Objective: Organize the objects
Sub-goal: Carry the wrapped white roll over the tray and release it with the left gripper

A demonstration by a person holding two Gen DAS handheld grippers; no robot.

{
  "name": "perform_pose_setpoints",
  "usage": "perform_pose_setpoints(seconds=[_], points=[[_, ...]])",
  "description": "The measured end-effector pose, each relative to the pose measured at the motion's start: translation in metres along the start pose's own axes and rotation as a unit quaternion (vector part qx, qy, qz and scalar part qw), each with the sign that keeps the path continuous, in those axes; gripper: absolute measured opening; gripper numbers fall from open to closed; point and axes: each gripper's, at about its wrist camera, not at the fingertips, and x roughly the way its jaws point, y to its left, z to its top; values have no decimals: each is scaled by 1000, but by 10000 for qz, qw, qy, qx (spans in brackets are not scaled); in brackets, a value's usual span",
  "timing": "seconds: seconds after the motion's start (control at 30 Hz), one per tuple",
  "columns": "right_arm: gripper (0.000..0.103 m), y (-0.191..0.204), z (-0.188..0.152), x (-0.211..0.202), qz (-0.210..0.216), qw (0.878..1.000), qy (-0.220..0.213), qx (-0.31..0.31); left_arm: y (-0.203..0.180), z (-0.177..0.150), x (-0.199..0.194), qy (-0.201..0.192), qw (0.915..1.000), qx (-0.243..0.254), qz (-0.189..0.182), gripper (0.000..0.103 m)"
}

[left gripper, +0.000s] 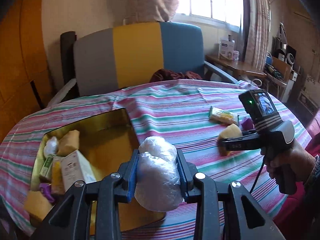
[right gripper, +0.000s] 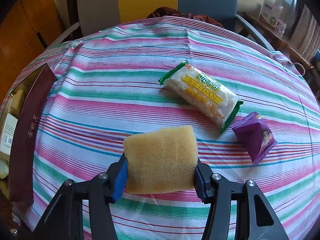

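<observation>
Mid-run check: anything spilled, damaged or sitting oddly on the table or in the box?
Nothing stands out. The snack bar and purple packet lie intact on the cloth; items in the gold box are jumbled, but nothing has spilled.

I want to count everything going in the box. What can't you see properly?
- Gold box, left wrist view: near end hidden behind the left tool and its plastic-wrapped bundle.
- Box, right wrist view: cut off by the left edge.
- White carton: print too small.

I'm seeing daylight pouring thru the window (left gripper: pixel 210 0) far right, blowing out w/ glare. Fisheye's bending the edges, corners going dark. Far room's looking soft; tablecloth (right gripper: pixel 140 60) staying evenly lit.
</observation>
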Motion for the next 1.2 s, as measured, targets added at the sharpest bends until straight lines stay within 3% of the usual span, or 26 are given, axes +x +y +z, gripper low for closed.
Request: perform_pose_setpoints(seconds=[0.57,1.2], points=[[57,0,1,3,-51,10000,-3,4,57,-7,-15,-36,9973,-450,581,34],[58,6,-1,2,-208,9996,-29,-173,86,-15,0,212,9942,-713,771,34]])
